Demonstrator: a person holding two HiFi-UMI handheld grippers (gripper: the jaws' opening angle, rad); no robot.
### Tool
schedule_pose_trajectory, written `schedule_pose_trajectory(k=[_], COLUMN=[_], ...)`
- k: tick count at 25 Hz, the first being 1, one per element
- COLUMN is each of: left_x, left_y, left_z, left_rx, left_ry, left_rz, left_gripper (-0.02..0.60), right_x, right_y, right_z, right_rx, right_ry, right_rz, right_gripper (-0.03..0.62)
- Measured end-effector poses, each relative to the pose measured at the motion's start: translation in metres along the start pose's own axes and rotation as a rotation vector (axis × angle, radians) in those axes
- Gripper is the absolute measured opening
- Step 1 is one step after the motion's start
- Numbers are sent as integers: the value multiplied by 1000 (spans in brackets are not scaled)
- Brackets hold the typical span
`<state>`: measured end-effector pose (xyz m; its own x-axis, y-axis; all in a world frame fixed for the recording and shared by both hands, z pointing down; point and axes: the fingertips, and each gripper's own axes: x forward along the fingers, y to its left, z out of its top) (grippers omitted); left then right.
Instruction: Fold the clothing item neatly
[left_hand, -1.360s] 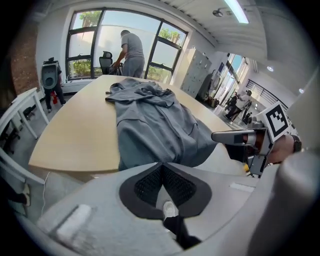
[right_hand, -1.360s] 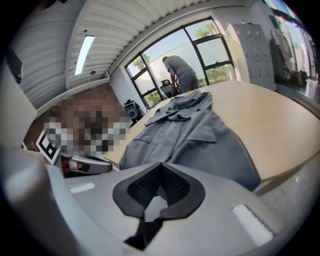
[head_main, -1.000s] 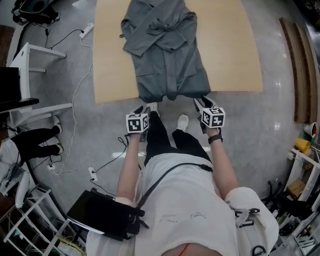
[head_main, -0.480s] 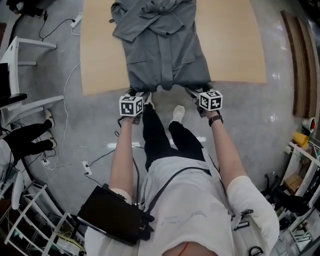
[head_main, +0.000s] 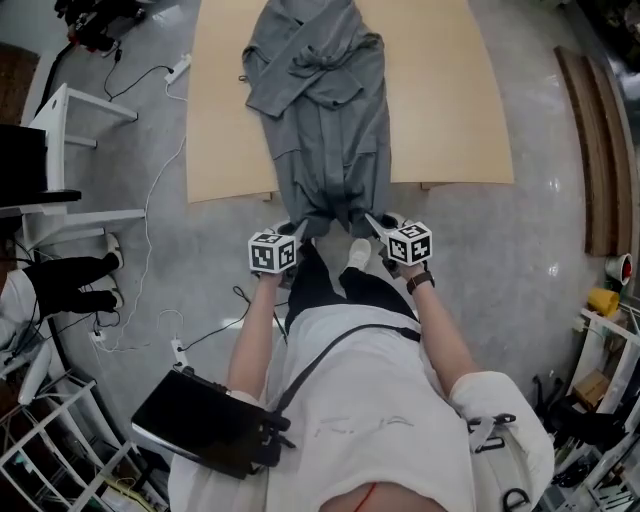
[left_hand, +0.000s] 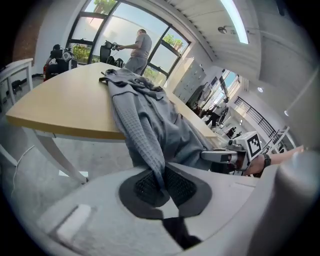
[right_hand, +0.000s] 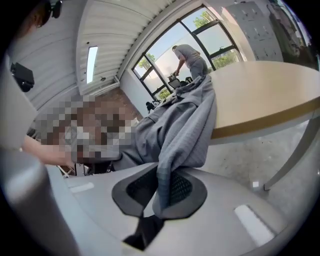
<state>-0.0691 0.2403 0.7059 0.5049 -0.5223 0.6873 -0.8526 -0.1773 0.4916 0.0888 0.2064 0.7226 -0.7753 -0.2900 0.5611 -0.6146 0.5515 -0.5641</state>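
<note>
A grey waffle-weave robe lies lengthwise along the middle of the light wooden table. Its collar is at the far end, its sleeves are crossed over the chest, and its hem is drawn off the near edge. The left gripper has the hem's left corner and the right gripper has its right corner. Both sit just off the near edge of the table, close together, so the lower robe is gathered into a narrow strip between them. Each gripper's jaws have just been closing, and now, seen from each gripper view, the dark pads are clamped on a fold of the grey cloth. From there the fabric rises towards the table edge. A white cable trails over the grey floor to the left of the table.
</note>
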Motion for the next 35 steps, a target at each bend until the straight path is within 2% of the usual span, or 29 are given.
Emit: schedule_pose_trajectory(k=[3,7,11,15,20,27,31,35], left_x=[-21,-43,-67,-95,-135,-179,-197,-212], left_y=[-27,-63,-93,-112,-119,-113,-105,-90], left_z=[13,40,72,109,161,221,267,310], left_rx=[10,-2,-26,-60,-60,55,56,4], left_ry=[-29,-101,-193,-308,-439,-501,-543,-582], left_rz=[-36,-105,-175,-235,-278,-276,-303,-359], left_gripper=[8,8,8,8,8,8,8,8], right_x=[-27,-52,-71,-92,-111,-122,-127,-127], right_y=[25,62,96,116,143,187,203,208], right_z=[14,43,84,129,184,253,292,336], right_rx=[27,-29,-78,-56,-91,-163,-191,-218], right_ry=[-41,-68,-128,-232,-320,-416,-476,-536], right_rz=[32,100,169,233,286,326,314,298], right_gripper=[18,18,18,18,18,19,20,20])
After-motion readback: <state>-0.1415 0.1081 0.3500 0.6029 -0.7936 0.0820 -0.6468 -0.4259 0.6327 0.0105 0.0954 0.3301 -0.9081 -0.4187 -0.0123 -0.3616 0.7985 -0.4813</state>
